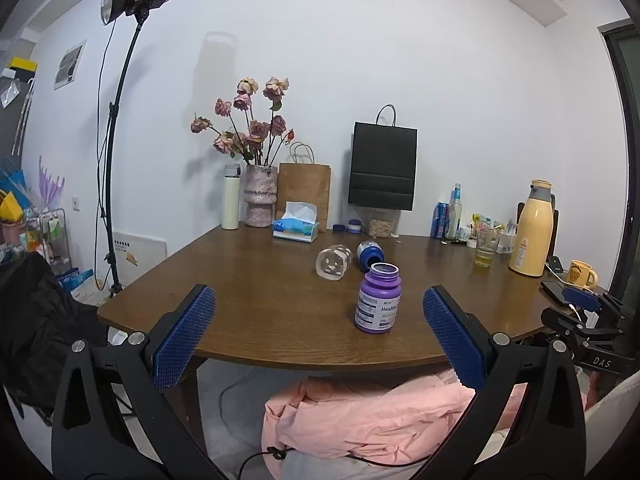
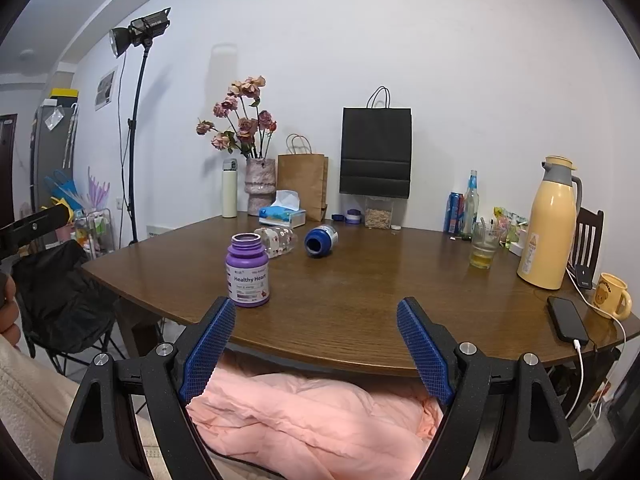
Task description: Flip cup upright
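Observation:
A clear cup with small printed flowers (image 1: 334,263) (image 2: 280,241) lies on its side near the middle of the brown table (image 1: 256,304) (image 2: 360,304). Its open mouth faces the left wrist camera. Right beside it a blue jar (image 1: 370,255) (image 2: 321,241) also lies on its side. An open purple "Healthy Heart" bottle (image 1: 378,300) (image 2: 247,271) stands upright nearer the front edge. My left gripper (image 1: 318,296) is open and holds nothing, hovering at the front edge short of the cup. My right gripper (image 2: 316,306) is likewise open with nothing in it, at the front edge.
Along the back wall stand a white flask (image 1: 231,196), a vase of dried roses (image 1: 261,196), a tissue box (image 1: 295,229), and brown and black paper bags. On the right are a glass of yellow liquid (image 2: 484,246), a yellow thermos (image 2: 550,224), a mug (image 2: 612,296) and a charging phone (image 2: 567,319). Pink fabric (image 2: 312,420) lies under the table.

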